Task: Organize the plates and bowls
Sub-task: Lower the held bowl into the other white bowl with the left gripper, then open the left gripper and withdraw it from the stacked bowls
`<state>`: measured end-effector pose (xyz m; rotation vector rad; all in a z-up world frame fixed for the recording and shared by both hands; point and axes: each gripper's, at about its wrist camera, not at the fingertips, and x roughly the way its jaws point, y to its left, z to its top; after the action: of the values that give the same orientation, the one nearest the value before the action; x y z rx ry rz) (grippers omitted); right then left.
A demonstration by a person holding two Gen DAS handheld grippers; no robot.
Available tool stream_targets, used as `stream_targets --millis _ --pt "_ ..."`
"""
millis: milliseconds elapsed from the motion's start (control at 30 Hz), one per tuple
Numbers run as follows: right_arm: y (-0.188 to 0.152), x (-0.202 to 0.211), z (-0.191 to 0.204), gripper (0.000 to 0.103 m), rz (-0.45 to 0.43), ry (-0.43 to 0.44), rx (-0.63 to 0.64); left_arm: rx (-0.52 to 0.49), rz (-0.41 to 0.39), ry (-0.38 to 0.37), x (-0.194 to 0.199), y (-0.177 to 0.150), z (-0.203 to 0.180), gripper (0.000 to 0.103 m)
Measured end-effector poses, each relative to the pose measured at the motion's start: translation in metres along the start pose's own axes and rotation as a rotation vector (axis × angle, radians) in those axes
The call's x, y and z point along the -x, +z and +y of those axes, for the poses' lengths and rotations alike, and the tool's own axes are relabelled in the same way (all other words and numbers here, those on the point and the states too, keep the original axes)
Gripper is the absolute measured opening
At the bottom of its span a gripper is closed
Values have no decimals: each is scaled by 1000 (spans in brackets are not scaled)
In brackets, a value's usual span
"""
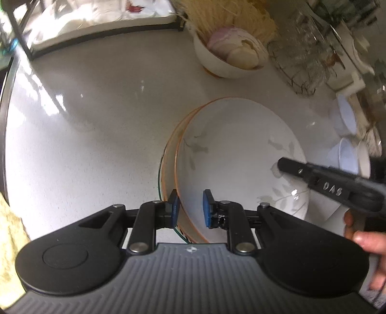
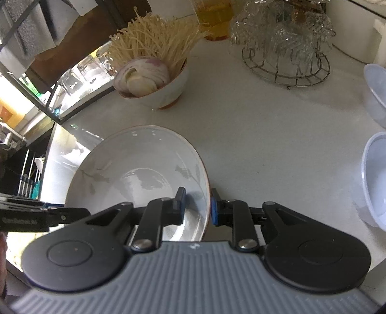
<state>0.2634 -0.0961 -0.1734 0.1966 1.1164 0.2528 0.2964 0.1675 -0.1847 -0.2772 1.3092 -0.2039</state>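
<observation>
Right wrist – bowl [image 2: 166,87] (white) holds sliced onion [image 2: 142,76].

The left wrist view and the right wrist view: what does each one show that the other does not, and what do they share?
Only the left wrist view shows a second plate under the leaf-patterned plate, with orange rims offset, and the person's hand.

Only the right wrist view shows an amber glass behind the noodles and empty glasses at left.

Both show the patterned plate, each gripper's fingers astride its rim (left gripper, right gripper), the bowl of sliced onion, the wire rack of glassware and the pale plastic bowls.
</observation>
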Motion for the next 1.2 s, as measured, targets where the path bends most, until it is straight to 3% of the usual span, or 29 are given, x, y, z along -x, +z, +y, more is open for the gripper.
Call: stream_targets --millis 133,267,533,800,1200 --pt "1 -6 -1 24 21 20 -23 109 7 -62 3 0 16 22" --pt "1 -7 2 23 7 8 -11 155 0 -71 11 0 23 24" --pt "5 1 5 23 -32 -5 28 96 -87 -6 37 -5 19 30" --pt "7 45 1 23 -170 -55 96 68 -256 30 76 -23 -14 31" --pt "-21 135 -24 23 -361 -10 195 32 -489 61 138 -85 -95 36"
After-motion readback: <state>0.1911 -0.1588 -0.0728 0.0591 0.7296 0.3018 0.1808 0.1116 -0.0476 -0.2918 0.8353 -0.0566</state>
